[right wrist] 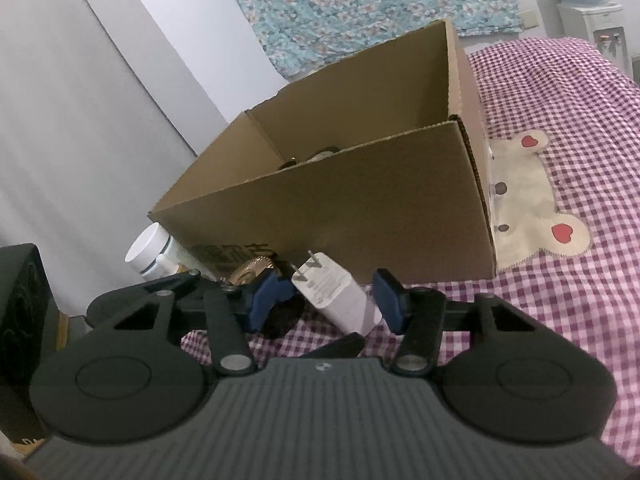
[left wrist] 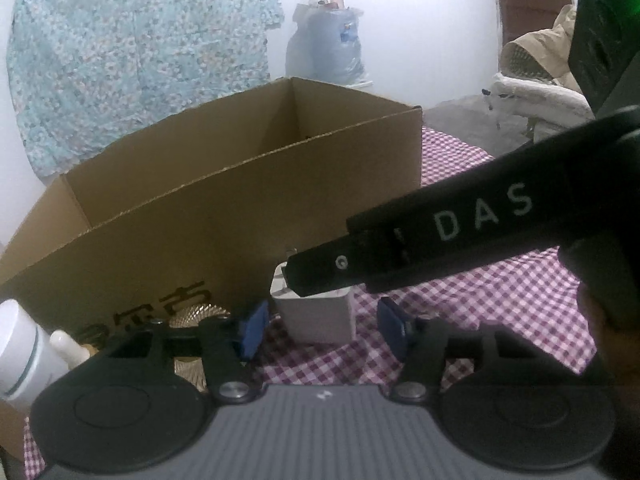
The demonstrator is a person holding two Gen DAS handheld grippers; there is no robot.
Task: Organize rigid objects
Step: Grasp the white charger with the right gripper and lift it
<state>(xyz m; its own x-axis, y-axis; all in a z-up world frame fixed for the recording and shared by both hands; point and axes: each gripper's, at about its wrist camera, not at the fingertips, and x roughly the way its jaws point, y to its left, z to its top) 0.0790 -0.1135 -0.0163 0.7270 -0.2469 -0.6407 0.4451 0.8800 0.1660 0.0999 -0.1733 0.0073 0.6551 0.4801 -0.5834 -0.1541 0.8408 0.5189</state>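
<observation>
My left tongs [left wrist: 322, 326] are spread, framing the white charger [left wrist: 316, 312] on the checked bedspread [left wrist: 500, 288]. Left of it lie a white cup [left wrist: 24, 348] and a gold disc [left wrist: 192, 314]; the cardboard box [left wrist: 224, 216] stands just behind. My right tongs [right wrist: 328, 296] are spread around the charger too.

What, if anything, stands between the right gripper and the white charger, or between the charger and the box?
Nothing blocks the right gripper: the charger lies between its open fingers. The box stands directly behind, so its near wall must be cleared from above.
</observation>
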